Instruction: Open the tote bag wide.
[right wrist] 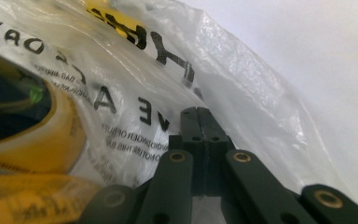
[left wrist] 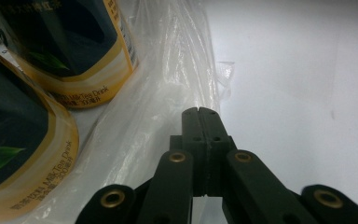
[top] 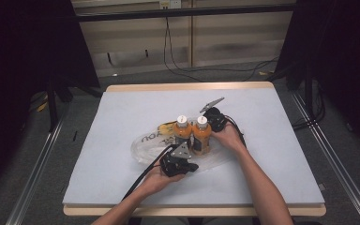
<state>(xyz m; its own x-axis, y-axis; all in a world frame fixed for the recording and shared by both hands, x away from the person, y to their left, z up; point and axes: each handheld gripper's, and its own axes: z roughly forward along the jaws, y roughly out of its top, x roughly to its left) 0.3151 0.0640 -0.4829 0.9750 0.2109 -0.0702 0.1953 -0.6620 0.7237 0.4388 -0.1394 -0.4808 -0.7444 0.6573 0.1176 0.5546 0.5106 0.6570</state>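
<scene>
Two orange milk-tea bottles with white caps [top: 183,133] [top: 201,136] stand side by side on a crumpled clear plastic bag [top: 145,145] with black print. My left gripper [top: 192,165] lies at the bag's near side, jaws pressed together [left wrist: 199,112] against the film's edge; the bottles' labels [left wrist: 74,51] [left wrist: 18,149] stand to their left. My right gripper [top: 205,115] sits behind the bottles, jaws together [right wrist: 196,111] against the printed bag [right wrist: 135,93], with one bottle [right wrist: 28,135] seen through it. I cannot tell whether either pinches the film.
A yellow item [top: 166,127] lies in the bag behind the left bottle. The pale grey mat [top: 122,108] covers the wooden table up to its edge [top: 192,86]. Dark stands and cables surround the table on the floor.
</scene>
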